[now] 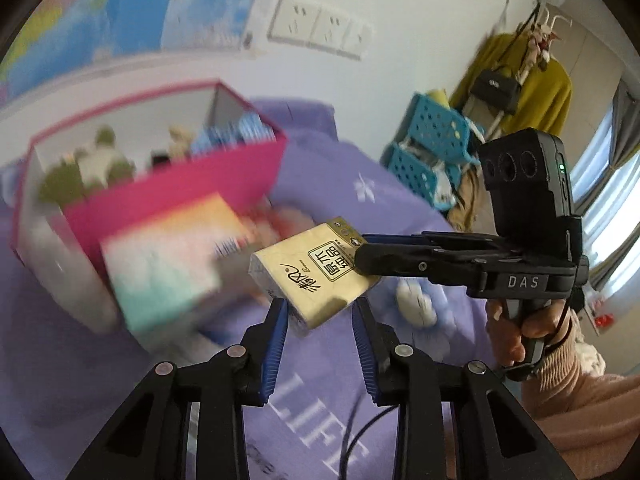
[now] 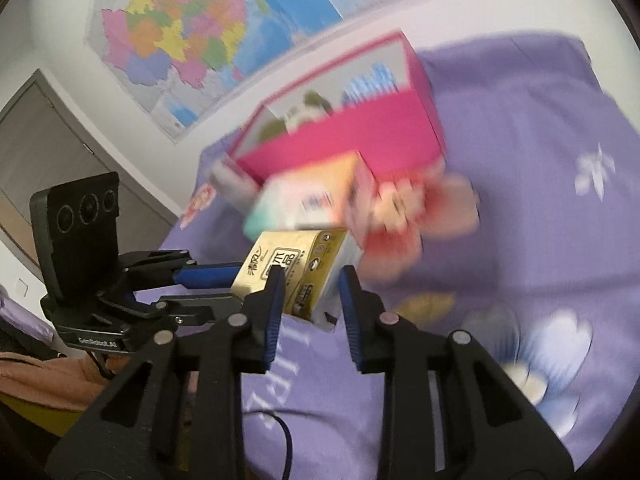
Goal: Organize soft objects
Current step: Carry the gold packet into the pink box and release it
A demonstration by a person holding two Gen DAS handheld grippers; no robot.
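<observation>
Purple bedding, soft cotton printed with white flowers and pale lettering, covers everything below both claws. One small gold tissue pack, a glossy flat plastic-wrapped rectangle with black characters, hangs in the air gripped from two sides: the left gripper has its ribbed blue pads narrowed onto the pack's near end, and the right gripper pinches its far end from the side, held by a person's hand in a pink knit sleeve. Just beyond the pack sits one stiff pink cardboard box, open-topped, holding blurred plush toys, green, white and tan, beside blue-striped packets; I cannot count them. One pastel carton leans against its front, with a blurred red-and-pink soft toy alongside. Farther off stand two perforated blue plastic baskets.
</observation>
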